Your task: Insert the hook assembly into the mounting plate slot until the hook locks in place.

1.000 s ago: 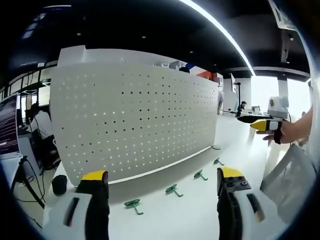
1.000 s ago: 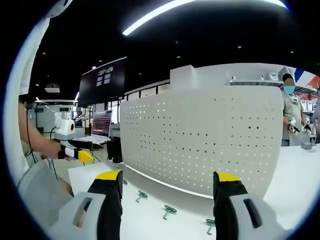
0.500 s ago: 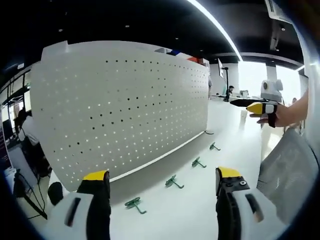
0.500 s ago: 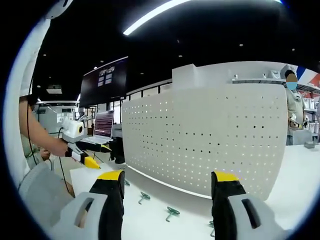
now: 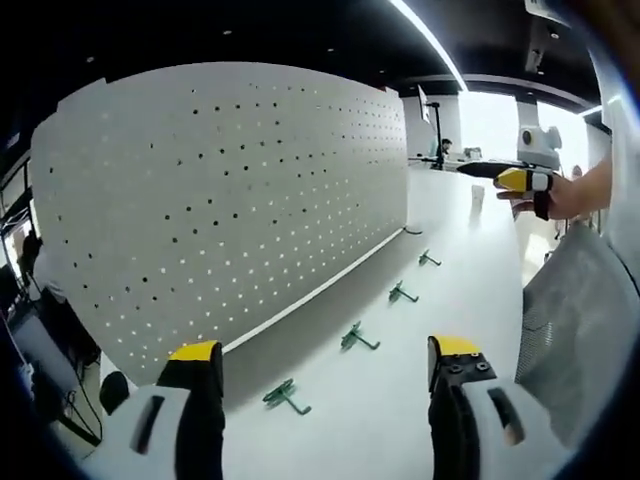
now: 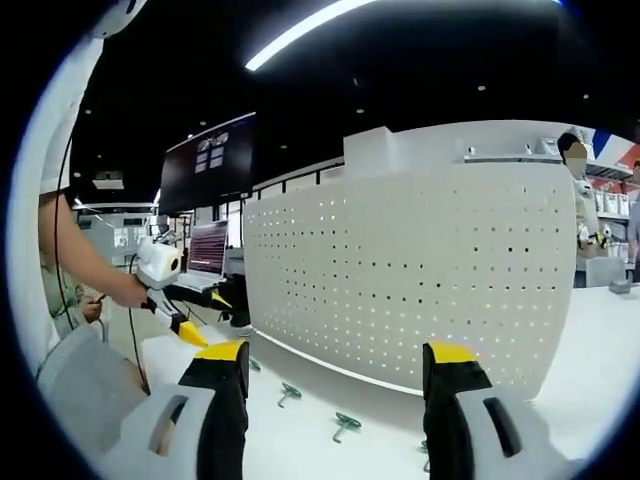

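Four green hooks (image 5: 357, 338) lie on the counter (image 5: 400, 400) ahead of the empty, wide-open left hand-held gripper (image 5: 325, 362), beside the board (image 5: 220, 200).

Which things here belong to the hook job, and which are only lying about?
For the job: green hooks on the white table; perforated mounting plate; left gripper and right gripper, both open and empty.

Lying about: laptop; wall screen.

The upright pegboard (image 5: 230, 190) walls off the back; bare table (image 5: 450, 270) lies before the hooks (image 5: 355, 338).
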`<action>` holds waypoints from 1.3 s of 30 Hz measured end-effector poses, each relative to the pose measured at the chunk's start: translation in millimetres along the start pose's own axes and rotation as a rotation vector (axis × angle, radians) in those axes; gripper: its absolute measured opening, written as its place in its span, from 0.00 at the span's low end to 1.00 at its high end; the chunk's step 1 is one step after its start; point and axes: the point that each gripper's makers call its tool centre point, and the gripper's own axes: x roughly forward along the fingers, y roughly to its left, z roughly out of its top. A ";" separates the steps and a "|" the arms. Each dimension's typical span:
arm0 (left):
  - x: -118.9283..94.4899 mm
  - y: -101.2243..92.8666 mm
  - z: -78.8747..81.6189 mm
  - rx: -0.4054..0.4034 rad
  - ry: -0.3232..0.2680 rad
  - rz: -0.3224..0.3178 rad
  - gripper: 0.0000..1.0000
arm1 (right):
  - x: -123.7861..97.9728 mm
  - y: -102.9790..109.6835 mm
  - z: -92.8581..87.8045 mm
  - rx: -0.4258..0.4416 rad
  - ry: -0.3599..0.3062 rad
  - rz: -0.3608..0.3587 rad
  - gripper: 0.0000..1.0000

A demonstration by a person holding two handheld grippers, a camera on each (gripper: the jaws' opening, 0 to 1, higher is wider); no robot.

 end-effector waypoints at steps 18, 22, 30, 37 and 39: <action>18.3 11.7 -27.7 0.132 0.153 -0.105 0.83 | -3.5 -4.0 -2.4 0.009 0.003 -0.018 0.68; 22.1 10.6 -35.1 0.148 0.192 -0.149 0.83 | -4.7 -5.4 -4.1 0.013 0.007 -0.024 0.68; 30.9 13.9 -51.4 0.197 0.282 -0.218 0.80 | -4.9 -7.1 -6.6 0.015 0.014 -0.027 0.68; 39.3 16.2 -64.6 0.278 0.367 -0.280 0.80 | -5.2 -9.1 -9.3 0.017 0.021 -0.032 0.67; 41.5 18.5 -69.2 0.299 0.392 -0.294 0.79 | -5.0 -9.4 -10.0 0.020 0.022 -0.034 0.68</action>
